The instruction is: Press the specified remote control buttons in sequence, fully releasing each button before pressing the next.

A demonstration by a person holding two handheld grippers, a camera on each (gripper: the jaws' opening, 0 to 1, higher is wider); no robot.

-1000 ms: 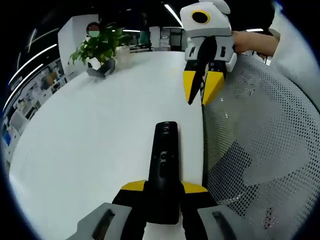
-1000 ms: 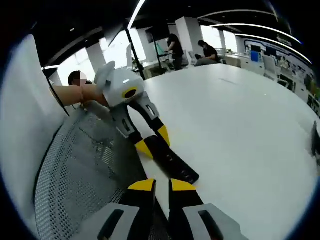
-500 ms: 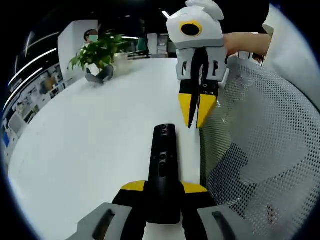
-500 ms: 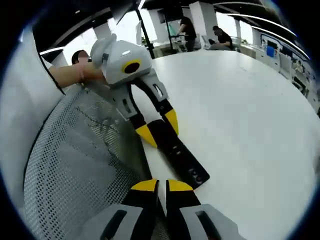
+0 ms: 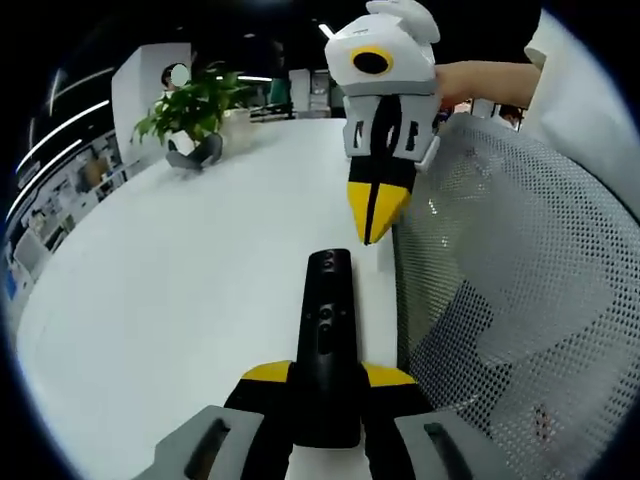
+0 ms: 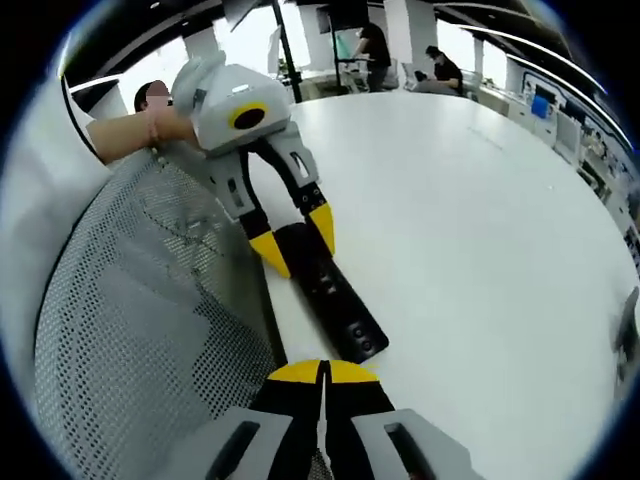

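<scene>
My left gripper [image 5: 325, 385]: jaws clamped on near end of remote [image 5: 327, 330]. My right gripper [image 5: 372, 232]: jaws closed, tips together, poised just above remote's far end. Remote: slim black bar, small round buttons [image 6: 366, 344], lying on white table [image 5: 180, 280] beside mesh chair back [image 5: 510, 300]. Judged rigid, light, smooth; hold by sides, buttons exposed.

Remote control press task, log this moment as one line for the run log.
left tongs: shut on remote control | right tongs: shut, empty, above remote's far end, no contact seen | remote on white table | mesh chair back beside
</scene>
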